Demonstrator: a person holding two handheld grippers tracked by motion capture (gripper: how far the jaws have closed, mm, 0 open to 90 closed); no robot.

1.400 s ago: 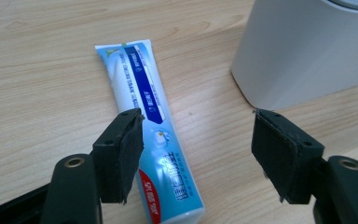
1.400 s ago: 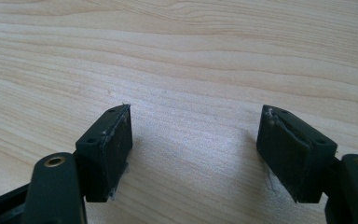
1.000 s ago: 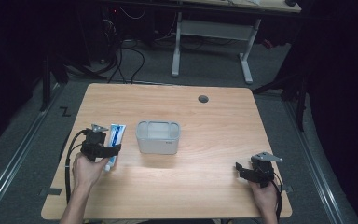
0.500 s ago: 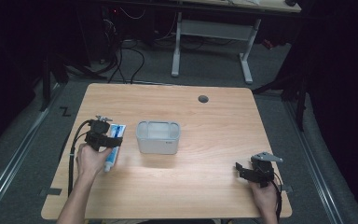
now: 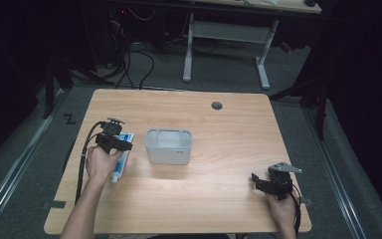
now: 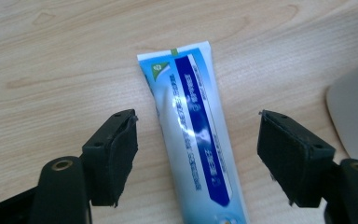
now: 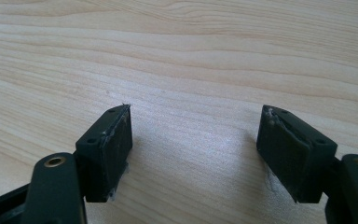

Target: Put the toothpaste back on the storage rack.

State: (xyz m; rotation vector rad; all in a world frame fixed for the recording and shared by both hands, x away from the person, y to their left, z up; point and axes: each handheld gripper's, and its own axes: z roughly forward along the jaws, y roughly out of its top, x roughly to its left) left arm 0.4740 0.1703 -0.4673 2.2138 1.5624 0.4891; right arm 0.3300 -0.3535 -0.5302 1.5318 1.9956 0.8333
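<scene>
Near the left edge of the table (image 5: 219, 124), about midway along it, a toothpaste tube (image 5: 121, 158) lies flat on the wood, with the left tongs (image 5: 115, 142) poised over it, spread wide so that one pad stands on either side of the tube and neither touches it. The tube's long axis runs roughly from the near edge toward the far edge; its flat crimped end points toward the far edge and its white cap toward the near edge. Just beside the tube, toward the table's middle, stands a pale rectangular bin (image 5: 168, 146), close but apart from it. The far half of the table and the whole stretch between the bin and the right edge are bare wood. Close to the near right corner, the right tongs (image 5: 259, 182) are spread wide over bare wood, gripping nothing, well apart from the bin.
</scene>
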